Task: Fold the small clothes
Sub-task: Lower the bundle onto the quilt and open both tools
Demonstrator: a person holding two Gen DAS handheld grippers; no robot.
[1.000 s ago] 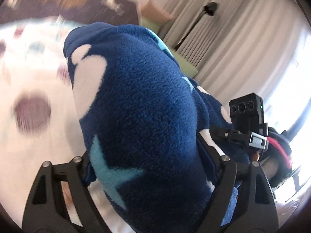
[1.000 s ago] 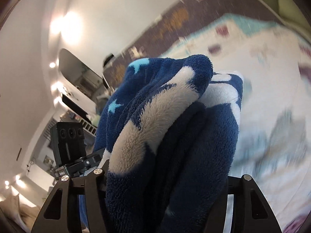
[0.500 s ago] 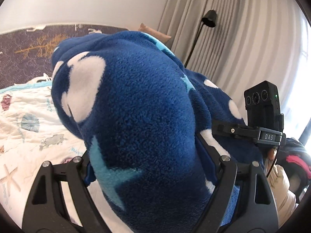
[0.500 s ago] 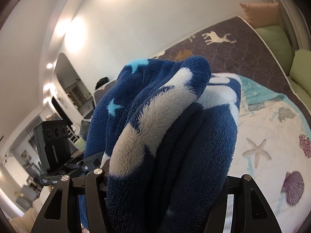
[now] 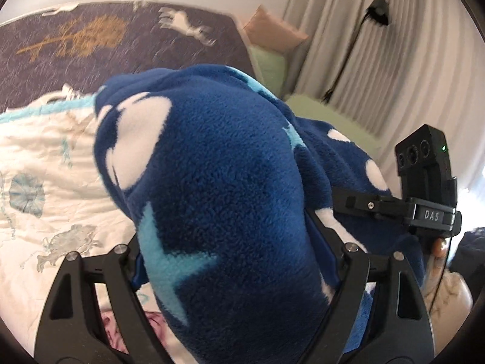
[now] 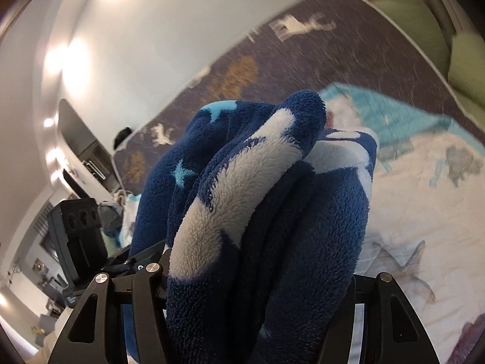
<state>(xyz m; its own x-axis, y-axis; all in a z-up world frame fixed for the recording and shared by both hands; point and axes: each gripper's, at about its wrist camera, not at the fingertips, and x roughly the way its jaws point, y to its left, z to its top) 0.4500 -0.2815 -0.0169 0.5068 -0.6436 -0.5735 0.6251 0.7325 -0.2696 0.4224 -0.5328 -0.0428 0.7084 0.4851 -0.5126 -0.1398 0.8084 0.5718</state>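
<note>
A dark blue fleece garment (image 5: 230,182) with white spots and light blue stars fills the left wrist view. My left gripper (image 5: 239,273) is shut on it, and the bunched fleece hides the fingertips. The same garment (image 6: 263,218) fills the right wrist view, where my right gripper (image 6: 251,288) is shut on a thick bunched fold. Both grippers hold it up above the white bedspread (image 5: 45,188). The right gripper's body (image 5: 424,188) shows at the right of the left wrist view, and the left gripper's body (image 6: 78,230) at the left of the right wrist view.
The bedspread (image 6: 424,212) has sea-creature prints and a turquoise edge. A dark purple headboard (image 5: 121,39) with deer shapes stands behind it. Green cushions (image 6: 466,69) and a peach pillow (image 5: 272,33) lie near the curtains (image 5: 394,60), by a black floor lamp (image 5: 376,9).
Both grippers stay shut on the fleece garment. The views have tilted down toward the bed since half a second ago, and the background is blurred by motion.
</note>
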